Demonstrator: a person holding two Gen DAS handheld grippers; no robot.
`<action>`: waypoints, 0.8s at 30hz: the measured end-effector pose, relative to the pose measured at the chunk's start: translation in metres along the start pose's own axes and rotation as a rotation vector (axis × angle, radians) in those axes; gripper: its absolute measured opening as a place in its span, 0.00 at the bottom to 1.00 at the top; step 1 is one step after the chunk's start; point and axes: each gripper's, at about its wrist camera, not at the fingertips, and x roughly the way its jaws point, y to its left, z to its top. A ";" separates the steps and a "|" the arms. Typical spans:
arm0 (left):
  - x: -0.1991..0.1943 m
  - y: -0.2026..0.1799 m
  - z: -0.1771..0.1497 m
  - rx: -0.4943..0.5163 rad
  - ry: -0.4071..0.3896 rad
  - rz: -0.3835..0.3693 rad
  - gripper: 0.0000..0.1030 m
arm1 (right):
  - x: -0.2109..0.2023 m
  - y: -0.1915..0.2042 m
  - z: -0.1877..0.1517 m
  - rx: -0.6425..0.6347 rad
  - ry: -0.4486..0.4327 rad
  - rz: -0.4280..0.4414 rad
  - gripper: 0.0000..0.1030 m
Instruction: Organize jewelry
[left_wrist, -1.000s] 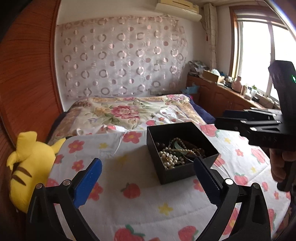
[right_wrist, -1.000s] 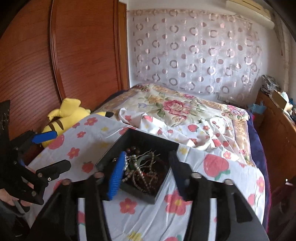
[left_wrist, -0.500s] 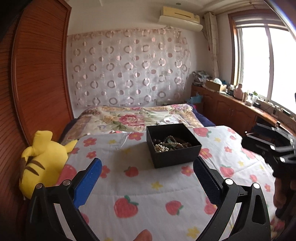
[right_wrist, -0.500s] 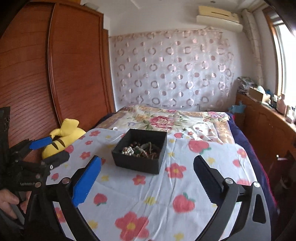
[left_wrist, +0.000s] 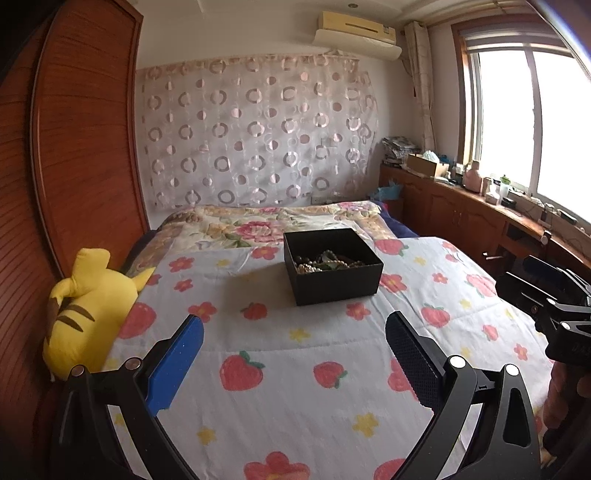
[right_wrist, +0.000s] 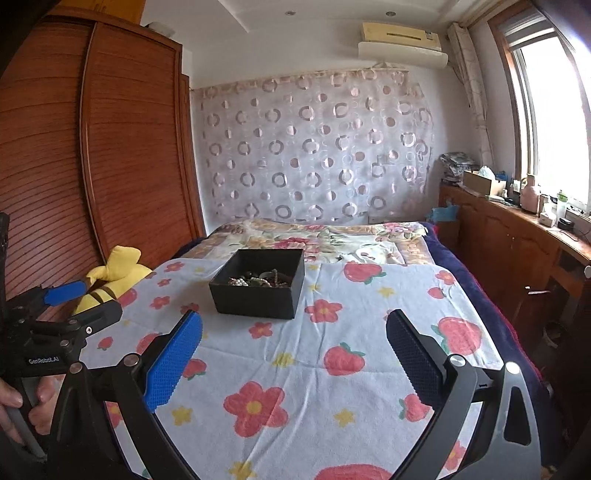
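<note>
On the left side of the room stands a brown wooden wardrobe (left_wrist: 85, 147), and a yellow plush toy (left_wrist: 88, 310) lies at the left edge of the bed, against it. The bed is covered with a white blanket (left_wrist: 295, 369) printed with strawberries and flowers. Near the middle of this blanket sits an open black box (left_wrist: 332, 271), and the jewelry (left_wrist: 325, 263), pearls and dark beads tangled together, is inside it. Behind the bed hangs a curtain with ring patterns (left_wrist: 255, 140), with an air conditioner (left_wrist: 356, 31) above it. On the right are a low wooden cabinet (left_wrist: 461, 218) with small things on it and a bright window (left_wrist: 528, 125).

The left gripper (left_wrist: 294, 339) has its jaws wide apart over the blanket, holding nothing and touching nothing. The right gripper (right_wrist: 294, 338) is also fully apart and empty, well short of the box.
</note>
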 end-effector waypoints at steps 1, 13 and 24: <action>0.001 0.000 -0.001 -0.002 0.004 0.008 0.92 | 0.001 -0.001 0.001 0.002 0.001 -0.001 0.98; -0.002 0.002 0.000 -0.004 -0.022 0.005 0.92 | 0.005 0.001 -0.006 0.003 0.009 -0.002 0.98; -0.011 0.001 0.000 -0.003 -0.043 0.011 0.93 | 0.005 0.003 -0.009 0.007 0.006 -0.002 0.98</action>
